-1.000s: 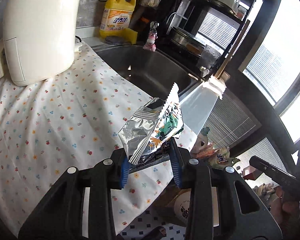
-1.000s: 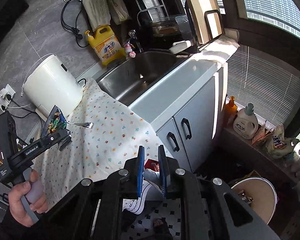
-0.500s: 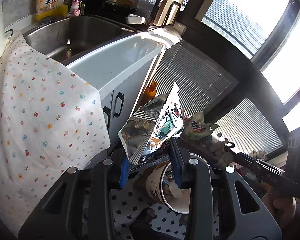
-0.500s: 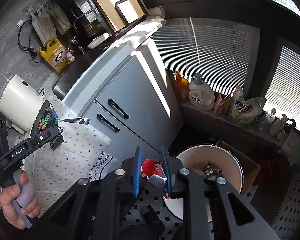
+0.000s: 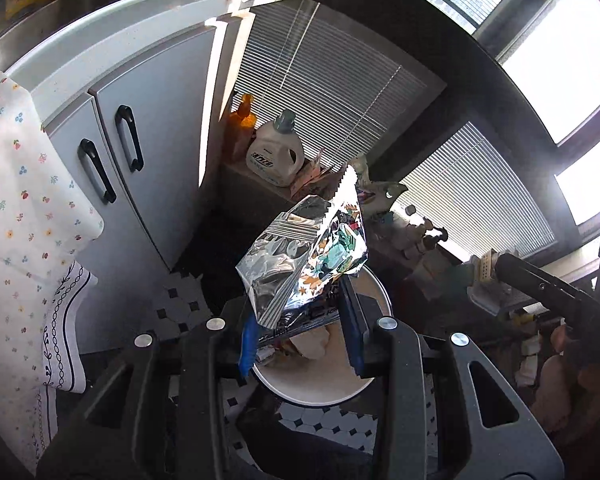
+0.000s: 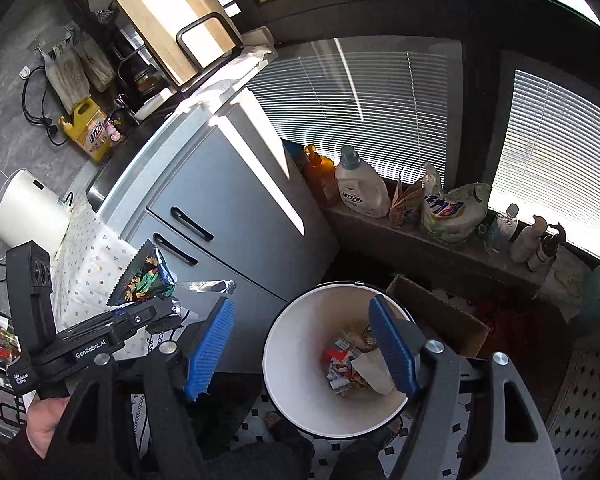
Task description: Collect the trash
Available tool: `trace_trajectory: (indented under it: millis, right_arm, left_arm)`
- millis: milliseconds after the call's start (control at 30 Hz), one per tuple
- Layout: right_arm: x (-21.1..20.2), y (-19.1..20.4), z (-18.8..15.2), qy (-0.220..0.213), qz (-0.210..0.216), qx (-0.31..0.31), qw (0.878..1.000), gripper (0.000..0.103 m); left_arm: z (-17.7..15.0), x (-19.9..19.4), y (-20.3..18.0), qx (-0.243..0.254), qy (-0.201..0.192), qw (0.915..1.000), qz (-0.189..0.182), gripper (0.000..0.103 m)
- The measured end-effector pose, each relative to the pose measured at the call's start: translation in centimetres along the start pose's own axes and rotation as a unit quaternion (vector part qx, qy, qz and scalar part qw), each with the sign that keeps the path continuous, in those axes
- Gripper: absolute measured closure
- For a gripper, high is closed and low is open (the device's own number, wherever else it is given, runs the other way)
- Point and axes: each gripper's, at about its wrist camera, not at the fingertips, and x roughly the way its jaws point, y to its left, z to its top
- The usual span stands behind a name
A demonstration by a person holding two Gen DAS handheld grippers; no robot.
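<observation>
My left gripper (image 5: 300,332) is shut on a silver foil snack bag (image 5: 304,256) with a colourful print and holds it upright above the near rim of the white trash bin (image 5: 312,392). The bag also shows in the right wrist view (image 6: 148,276), left of the bin. My right gripper (image 6: 304,344) is open and empty, its blue pads spread over the white trash bin (image 6: 284,340). A red and white wrapper (image 6: 336,356) lies in the bin among other crumpled trash.
Grey cabinet doors (image 6: 228,216) stand left of the bin. A cardboard box (image 6: 436,312) sits behind the bin. Detergent bottles (image 6: 360,188) and bags line the window ledge. A floral cloth (image 5: 16,208) hangs over the counter edge. The floor is black-and-white tile.
Both grippers swung from the counter down to the bin. My right gripper opened and the red wrapper it held now lies in the bin. The left still grips the foil bag.
</observation>
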Motion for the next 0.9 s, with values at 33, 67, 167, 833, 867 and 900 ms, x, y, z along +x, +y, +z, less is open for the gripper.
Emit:
trace_trajectory:
  millis: [33,67,167,833,867,900]
  right_arm:
    - [-0.3,-0.5,-0.1,-0.001,-0.003,0.002,1.0,0.033]
    - [-0.5,-1.1,-0.3,-0.001,-0.006,0.005,1.0,0.032]
    - [-1.1,-2.7,-0.7,-0.002,-0.011,0.016,1.0,0.032]
    - [-0.5,-6.4,-3.3,0.016,0.017,0.034,0.999,0.027]
    - [-0.5,-6.2,-3.3,0.015,0.021,0.03,0.999,0.025]
    - [-0.6,-5.9,-3.3,0.012,0.026,0.027,0.999,0.021]
  left_arm:
    - [-0.2,0.6,-0.5,0.002,0.007,1.0,-0.003,0.068]
    - [-0.4,1.2,-1.0,0.005,0.014,0.9999,-0.005,0.068]
    - [-1.0,3.1,-2.5,0.013,0.04,0.999,-0.015,0.067]
    - [-3.4,4.1,-4.1,-0.027,0.097,0.9949,-0.006,0.028]
    - [-3.3,3.3,-3.9,-0.029,0.089,0.9956,-0.002,0.027]
    - [-3.1,2.4,-3.8,-0.029,0.079,0.9965,0.002,0.024]
